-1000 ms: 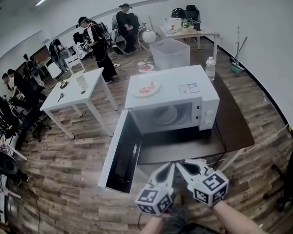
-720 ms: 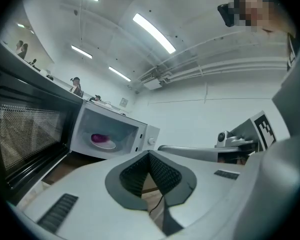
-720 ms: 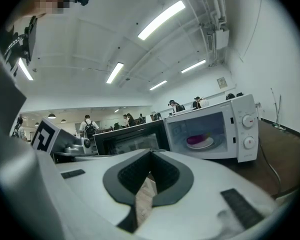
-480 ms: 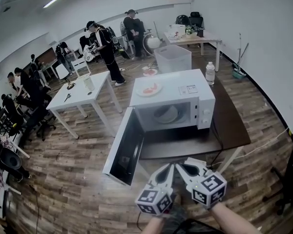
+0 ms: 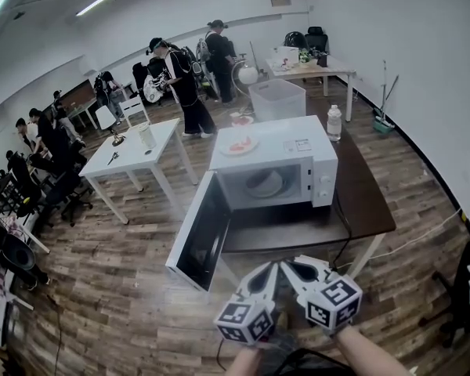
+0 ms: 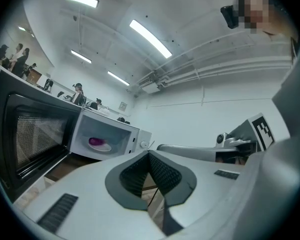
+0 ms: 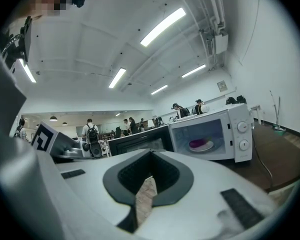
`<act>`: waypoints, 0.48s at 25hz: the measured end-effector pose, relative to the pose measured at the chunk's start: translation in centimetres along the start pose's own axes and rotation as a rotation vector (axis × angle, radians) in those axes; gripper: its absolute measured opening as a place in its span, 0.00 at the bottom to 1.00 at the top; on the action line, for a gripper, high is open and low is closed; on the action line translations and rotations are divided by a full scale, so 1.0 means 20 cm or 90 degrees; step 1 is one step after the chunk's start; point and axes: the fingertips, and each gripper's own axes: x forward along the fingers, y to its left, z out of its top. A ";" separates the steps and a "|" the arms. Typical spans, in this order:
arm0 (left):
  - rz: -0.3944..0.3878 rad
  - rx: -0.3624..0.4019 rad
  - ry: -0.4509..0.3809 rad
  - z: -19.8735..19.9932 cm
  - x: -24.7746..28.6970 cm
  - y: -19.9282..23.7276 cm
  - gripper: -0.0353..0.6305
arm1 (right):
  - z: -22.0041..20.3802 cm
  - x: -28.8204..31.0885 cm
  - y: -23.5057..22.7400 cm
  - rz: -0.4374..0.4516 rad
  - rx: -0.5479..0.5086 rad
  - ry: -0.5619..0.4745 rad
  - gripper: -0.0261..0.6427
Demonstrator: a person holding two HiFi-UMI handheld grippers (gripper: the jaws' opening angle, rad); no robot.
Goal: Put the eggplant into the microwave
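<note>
**Grippers.** The left gripper [image 5: 268,274] and the right gripper [image 5: 296,269] are held low and close to the person, side by side, with their tips nearly touching each other. They are short of the dark table [image 5: 364,202] and well apart from the microwave [image 5: 298,141]. In each gripper's own view the two jaws meet at their tips, with only a narrow slit lower down through which the floor shows. Both are closed and hold nothing.

**Task item.** The eggplant [image 7: 199,143] lies inside the microwave, on the white plate [image 5: 265,183] in the middle of the cavity. Both gripper views show it as a small purple shape. In the head view it is too faint to make out.

**Microwave.** It stands on the dark table. Its door [image 5: 200,237] is swung fully open to the left, with the inner face towards the person.

**Surroundings.**
- A second plate [image 5: 239,145] carrying something red sits on the microwave's top, near the left rear corner.
- A water bottle [image 5: 334,122] stands upright on the table behind the microwave.
- A white table [image 5: 137,149] stands to the left.
- Several people are at work further back.
</note>
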 end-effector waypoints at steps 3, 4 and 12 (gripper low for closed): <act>-0.001 0.001 -0.004 0.01 -0.02 -0.02 0.06 | 0.00 -0.03 0.02 0.000 -0.003 -0.001 0.04; -0.001 0.001 -0.005 0.01 -0.03 -0.03 0.06 | 0.00 -0.03 0.02 0.000 -0.003 -0.001 0.04; 0.017 0.002 -0.004 0.03 -0.08 -0.03 0.06 | 0.03 -0.11 0.02 -0.013 0.000 -0.006 0.04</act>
